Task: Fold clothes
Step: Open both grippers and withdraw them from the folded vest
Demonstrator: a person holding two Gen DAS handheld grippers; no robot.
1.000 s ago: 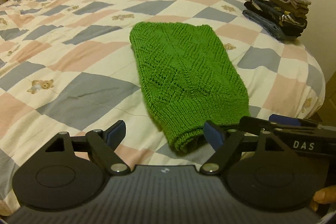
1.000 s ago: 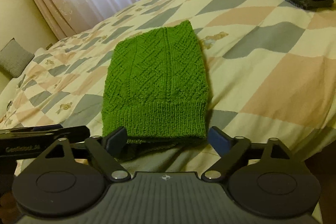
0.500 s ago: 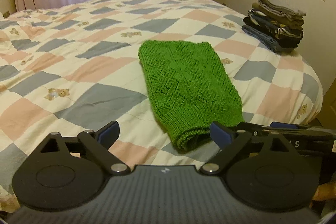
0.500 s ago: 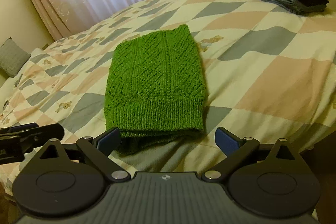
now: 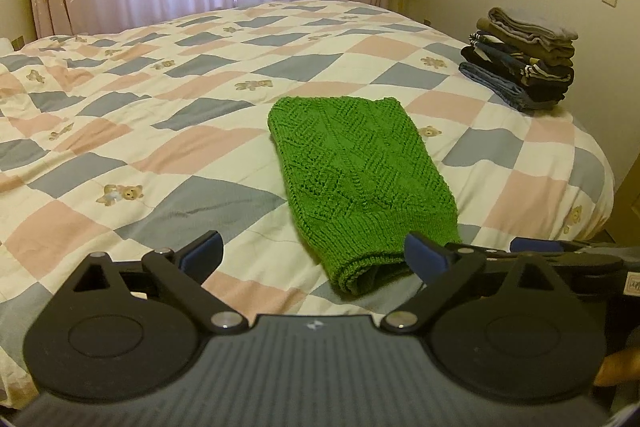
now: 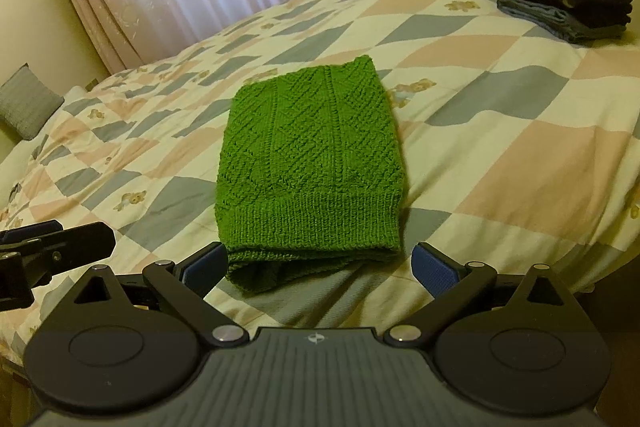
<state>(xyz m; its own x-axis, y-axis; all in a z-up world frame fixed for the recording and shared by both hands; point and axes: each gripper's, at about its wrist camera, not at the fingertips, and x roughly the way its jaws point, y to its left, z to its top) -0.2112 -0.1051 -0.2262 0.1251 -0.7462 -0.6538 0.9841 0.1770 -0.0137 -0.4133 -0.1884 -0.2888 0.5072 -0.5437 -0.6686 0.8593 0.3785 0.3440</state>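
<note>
Left wrist view shows us a green sweater lying folded into a neat oblong on the bed, near its front edge and well apart from a pile of folded clothes at the far corner. So the sweater already lies as a fold would leave it; whether another fold or a move to the pile is wanted, we cannot tell.

Our left gripper hangs spread wide and empty, just short of the ribbed hem. Our right gripper is likewise spread and holds nothing, its fingers flanking the hem end.

We judge the knit soft, thick, light and stretchy, likely to sag and drag its layers apart. The doubled ribbed hem looks the firmest place to pinch, taking all layers together.

We can read no writing in either view.
</note>
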